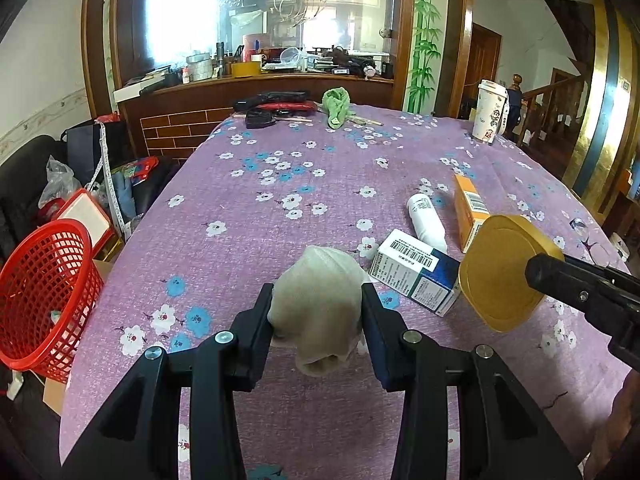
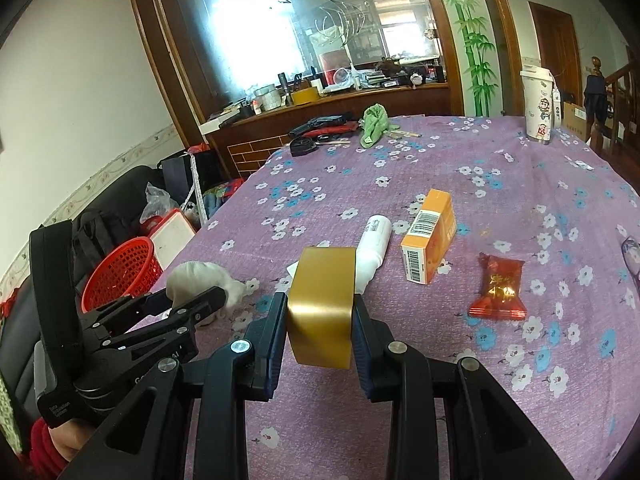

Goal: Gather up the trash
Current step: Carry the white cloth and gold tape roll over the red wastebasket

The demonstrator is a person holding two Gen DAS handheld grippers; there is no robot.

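My left gripper is shut on a crumpled off-white tissue wad, held just above the purple flowered tablecloth. My right gripper is shut on a gold tin, seen from its flat round face in the left wrist view. On the cloth lie a white and blue carton, a white bottle, an orange box and a red candy wrapper. A red mesh basket stands on the floor at the table's left edge.
A tall printed cup stands at the far right of the table. A green cloth and dark items lie at the far edge below a cluttered counter. Bags and a sofa crowd the floor left of the table.
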